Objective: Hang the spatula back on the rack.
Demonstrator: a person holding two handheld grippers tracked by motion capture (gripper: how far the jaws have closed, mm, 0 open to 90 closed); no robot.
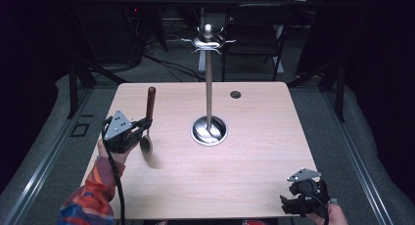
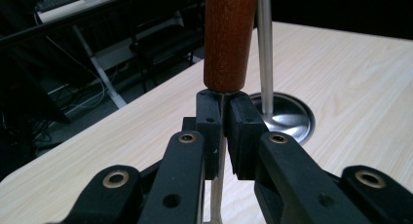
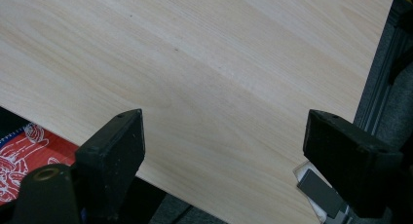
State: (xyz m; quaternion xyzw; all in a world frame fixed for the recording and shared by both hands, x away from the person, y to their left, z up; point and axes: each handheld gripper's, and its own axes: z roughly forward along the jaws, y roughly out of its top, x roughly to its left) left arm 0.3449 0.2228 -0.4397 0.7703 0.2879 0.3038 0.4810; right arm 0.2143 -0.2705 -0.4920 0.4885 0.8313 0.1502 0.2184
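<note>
Holding a spoon (image 1: 147,137) upright at nine o'clock, left gripper (image 1: 139,128) fingers squeezing its thin neck; right gripper (image 3: 224,151) fingers wide open over bare counter (image 3: 204,63).

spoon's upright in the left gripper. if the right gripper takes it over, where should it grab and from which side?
Probably the wooden handle of the spoon, above the left gripper, coming in sideways from the stand side. The left gripper is shut on the thin metal shank just under the wood, bowl hanging below, so the handle is the free, thicker, straight part. The right gripper is open.
</note>
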